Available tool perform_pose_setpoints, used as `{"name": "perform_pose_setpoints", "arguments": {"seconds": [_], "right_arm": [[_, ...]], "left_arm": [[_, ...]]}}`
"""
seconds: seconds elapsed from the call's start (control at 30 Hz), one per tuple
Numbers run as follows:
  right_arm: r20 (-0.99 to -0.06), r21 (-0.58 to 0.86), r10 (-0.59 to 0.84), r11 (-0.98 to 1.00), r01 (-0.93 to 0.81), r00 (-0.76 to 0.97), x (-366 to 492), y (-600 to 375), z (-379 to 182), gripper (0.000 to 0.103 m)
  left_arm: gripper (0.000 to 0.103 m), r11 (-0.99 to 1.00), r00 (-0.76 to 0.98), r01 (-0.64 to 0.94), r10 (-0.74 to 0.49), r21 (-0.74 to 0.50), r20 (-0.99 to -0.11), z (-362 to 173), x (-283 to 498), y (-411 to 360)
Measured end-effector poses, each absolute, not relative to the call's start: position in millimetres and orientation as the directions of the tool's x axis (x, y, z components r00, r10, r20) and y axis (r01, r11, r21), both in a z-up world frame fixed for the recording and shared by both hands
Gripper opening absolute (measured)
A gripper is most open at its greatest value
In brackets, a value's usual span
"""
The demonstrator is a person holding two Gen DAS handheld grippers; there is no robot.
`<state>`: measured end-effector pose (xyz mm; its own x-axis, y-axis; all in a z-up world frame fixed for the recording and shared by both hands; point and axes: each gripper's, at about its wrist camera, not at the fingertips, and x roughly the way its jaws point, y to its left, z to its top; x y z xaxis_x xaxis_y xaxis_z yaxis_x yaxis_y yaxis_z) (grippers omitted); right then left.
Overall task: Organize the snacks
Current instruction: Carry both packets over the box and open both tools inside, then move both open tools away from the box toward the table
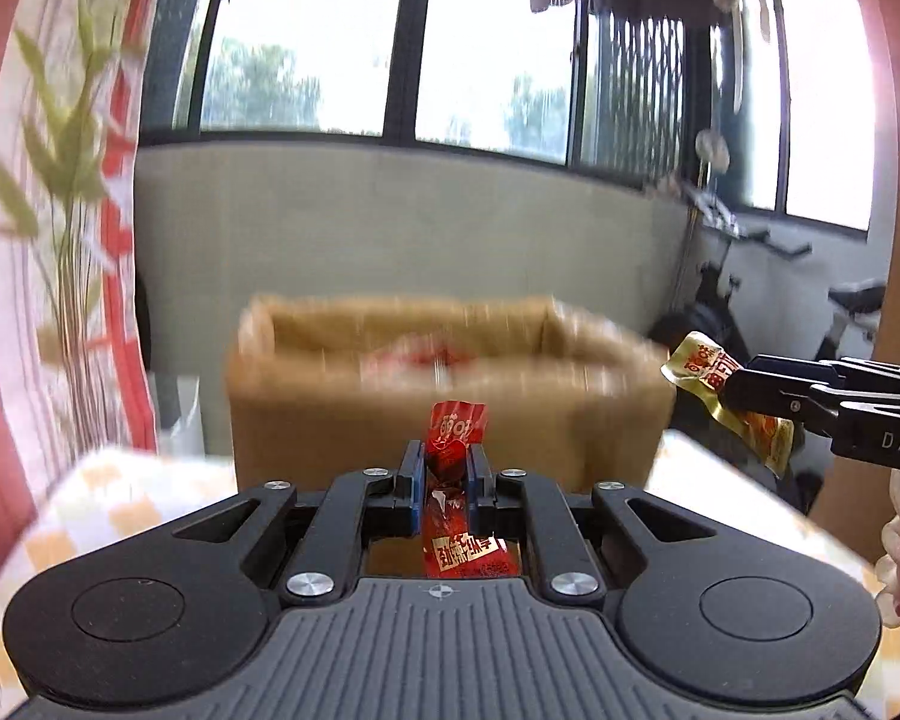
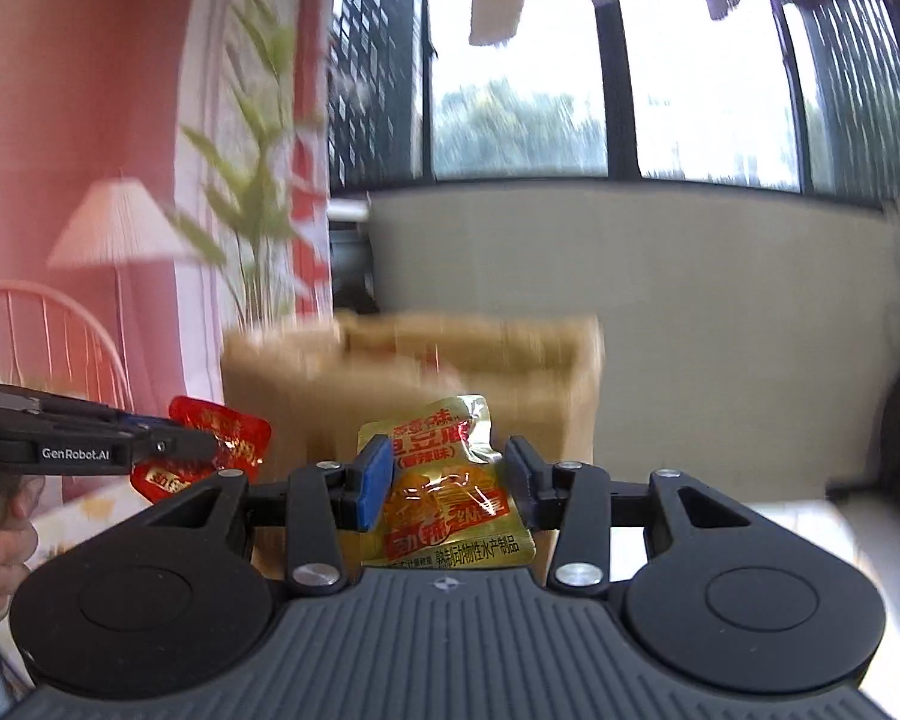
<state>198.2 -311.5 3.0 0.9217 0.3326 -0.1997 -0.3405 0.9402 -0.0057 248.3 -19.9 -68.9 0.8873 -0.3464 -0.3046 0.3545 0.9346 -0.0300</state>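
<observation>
My left gripper point(image 1: 444, 468) is shut on a red snack packet point(image 1: 453, 438), held in the air in front of a brown cardboard box point(image 1: 450, 420). Red and white packets lie blurred inside the box. My right gripper point(image 2: 447, 468) is shut on a gold snack packet point(image 2: 450, 492), held edge-on to the box point(image 2: 414, 372). In the left wrist view the right gripper point(image 1: 732, 396) and its gold packet point(image 1: 699, 363) hang at the box's right end. In the right wrist view the left gripper point(image 2: 210, 450) and its red packet point(image 2: 234, 432) are at the left.
The box stands on a table with a yellow and white checked cloth point(image 1: 120, 498). A green plant point(image 1: 72, 192) and red and white curtain stand at the left. A low wall and windows lie behind; an exercise bike point(image 1: 750, 288) is at the right.
</observation>
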Motion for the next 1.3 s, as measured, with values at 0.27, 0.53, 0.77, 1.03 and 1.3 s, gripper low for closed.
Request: {"name": "perform_pose_setpoints", "arguments": {"seconds": [0.27, 0.53, 0.77, 1.03, 1.3], "right_arm": [[-0.225, -0.032, 0.317, 0.943, -0.332, 0.921, 298, -294, 28, 0.044], [-0.389, -0.046, 0.248, 0.957, -0.288, 0.887, 366, -289, 4, 0.046], [-0.349, -0.003, 0.282, 0.953, -0.302, 0.894, 338, -310, 11, 0.07], [-0.339, -0.031, 0.291, 0.947, -0.319, 0.895, 296, -331, 13, 0.07], [-0.356, -0.064, 0.31, 0.933, -0.354, 0.881, 257, -345, 2, 0.07]], "left_arm": [[0.014, 0.937, 0.892, 0.347, -0.338, -0.023, -0.299, -23, 330, -52], [0.032, 0.963, 0.875, 0.27, -0.254, -0.02, -0.411, -35, 397, -72], [0.073, 0.97, 0.887, 0.242, -0.218, 0.008, -0.407, -41, 380, -66], [0.083, 0.972, 0.92, 0.229, -0.199, 0.052, -0.336, -31, 332, -89], [0.082, 0.97, 0.916, 0.24, -0.234, -0.02, -0.327, -40, 291, -111]]}}
